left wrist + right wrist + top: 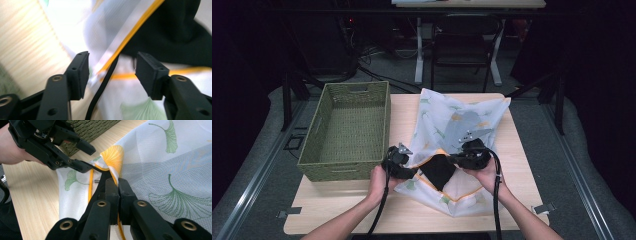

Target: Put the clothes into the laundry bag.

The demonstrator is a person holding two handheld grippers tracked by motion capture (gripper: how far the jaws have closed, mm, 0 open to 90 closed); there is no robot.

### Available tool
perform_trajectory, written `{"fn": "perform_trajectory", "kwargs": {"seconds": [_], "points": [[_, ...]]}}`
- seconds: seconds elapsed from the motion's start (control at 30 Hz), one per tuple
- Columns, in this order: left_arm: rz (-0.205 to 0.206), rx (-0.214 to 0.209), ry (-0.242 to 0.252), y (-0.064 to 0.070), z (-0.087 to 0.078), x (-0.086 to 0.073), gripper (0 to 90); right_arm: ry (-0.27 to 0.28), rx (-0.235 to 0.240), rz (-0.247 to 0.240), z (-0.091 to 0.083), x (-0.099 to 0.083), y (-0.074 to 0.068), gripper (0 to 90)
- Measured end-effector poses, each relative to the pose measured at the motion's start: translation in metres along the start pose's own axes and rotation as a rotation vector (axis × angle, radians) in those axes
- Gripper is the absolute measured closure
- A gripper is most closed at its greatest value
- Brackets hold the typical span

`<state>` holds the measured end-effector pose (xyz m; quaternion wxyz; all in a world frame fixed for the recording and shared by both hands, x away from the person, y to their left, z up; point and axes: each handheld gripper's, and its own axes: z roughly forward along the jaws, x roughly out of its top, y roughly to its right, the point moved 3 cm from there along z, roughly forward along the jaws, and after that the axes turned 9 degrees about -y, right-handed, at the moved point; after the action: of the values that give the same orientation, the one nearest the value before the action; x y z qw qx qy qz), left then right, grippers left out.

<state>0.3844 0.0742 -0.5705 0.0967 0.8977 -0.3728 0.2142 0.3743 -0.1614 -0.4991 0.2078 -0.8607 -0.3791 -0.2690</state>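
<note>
- A white mesh laundry bag, printed with green leaves and edged in orange, is seen lying on the wooden surface, just to the right of a woven green basket.
- A black garment is observed at the bag's mouth, partly inside it and partly showing through the opening; it is judged to be neither fully in nor fully out.
- The right gripper is found with its fingers pressed together on the orange-trimmed rim of the bag, the edge being held raised so that the mouth is kept open.
- The left gripper is found with its fingers apart, nothing being clamped between them; the orange trim and the black garment lie just ahead of them, and a thin black cord runs through the gap.
- The basket is noted to be empty as far as can be seen.
- Assessment: the opening of the bag is considered done. The garment has yet to be gripped by the left fingers, and its transfer is judged not yet completed.
</note>
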Motion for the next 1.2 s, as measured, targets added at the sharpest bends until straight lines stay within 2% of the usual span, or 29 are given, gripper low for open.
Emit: {"fn": "perform_trajectory", "kwargs": {"seconds": [0.17,0.2,0.23,0.27,0.43,0.63,0.67,0.93,1.03,1.1,1.2], "points": [[0.026,0.032,-0.058,0.000,0.012,-0.010,53.0,-0.008,0.002,-0.001,0.002,0.001,-0.001,88.5],[0.022,0.028,-0.057,-0.001,0.014,-0.010,53.0,-0.009,0.003,-0.003,0.003,0.001,-0.002,88.4],[0.001,0.003,-0.043,-0.003,0.016,-0.011,55.3,-0.008,0.003,-0.006,0.003,0.001,-0.002,88.5],[-0.007,0.003,-0.039,-0.003,0.016,-0.011,57.6,-0.008,0.005,-0.008,0.003,0.001,-0.003,88.5],[0.009,0.001,-0.039,-0.002,0.015,-0.012,68.5,-0.011,0.009,-0.006,0.003,0.000,-0.002,88.4],[0.056,0.021,-0.045,0.000,0.013,-0.012,82.5,-0.009,0.009,-0.010,0.003,0.000,-0.003,88.4],[0.075,0.030,-0.048,0.001,0.012,-0.012,83.3,-0.009,0.010,-0.010,0.003,0.000,-0.003,88.4],[0.082,0.015,-0.034,0.003,0.004,-0.010,84.3,-0.012,0.015,-0.007,0.004,0.000,-0.003,88.4],[0.107,0.002,-0.065,0.004,0.005,-0.009,82.6,-0.013,0.016,-0.007,0.004,0.000,-0.003,88.4],[0.106,-0.003,-0.090,0.003,0.008,-0.010,80.2,-0.016,0.016,-0.008,0.005,0.000,-0.003,88.4],[0.109,0.006,-0.087,0.002,0.011,-0.010,82.7,-0.020,0.013,-0.013,0.005,0.000,-0.004,88.4]]}}
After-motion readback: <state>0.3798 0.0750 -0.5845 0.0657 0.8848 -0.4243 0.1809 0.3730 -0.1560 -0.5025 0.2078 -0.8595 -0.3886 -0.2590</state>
